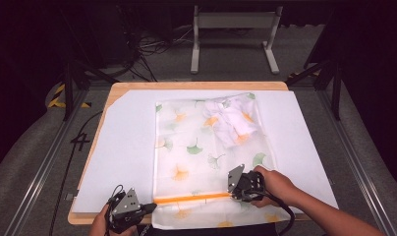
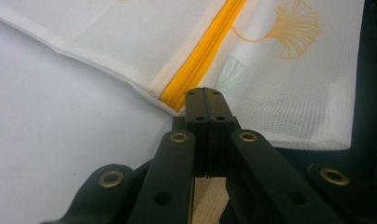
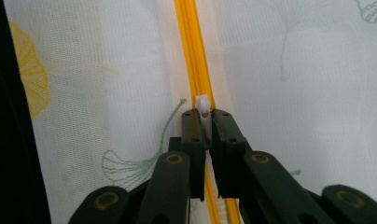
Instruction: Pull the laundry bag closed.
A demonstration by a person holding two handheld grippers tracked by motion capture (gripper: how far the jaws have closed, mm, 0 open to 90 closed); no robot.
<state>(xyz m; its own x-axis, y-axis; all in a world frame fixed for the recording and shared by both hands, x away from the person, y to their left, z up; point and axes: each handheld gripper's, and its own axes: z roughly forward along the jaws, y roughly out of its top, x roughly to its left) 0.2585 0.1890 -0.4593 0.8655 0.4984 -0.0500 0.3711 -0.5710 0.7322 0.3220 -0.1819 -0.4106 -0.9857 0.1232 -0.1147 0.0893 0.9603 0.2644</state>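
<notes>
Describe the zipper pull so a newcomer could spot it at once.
Start at the white mesh laundry bag printed with ginkgo leaves, lying on the white board. Follow its orange zipper across the near end to the right gripper. Pinched there is the zipper pull, a small white tab, the only white piece on the orange line.
</notes>
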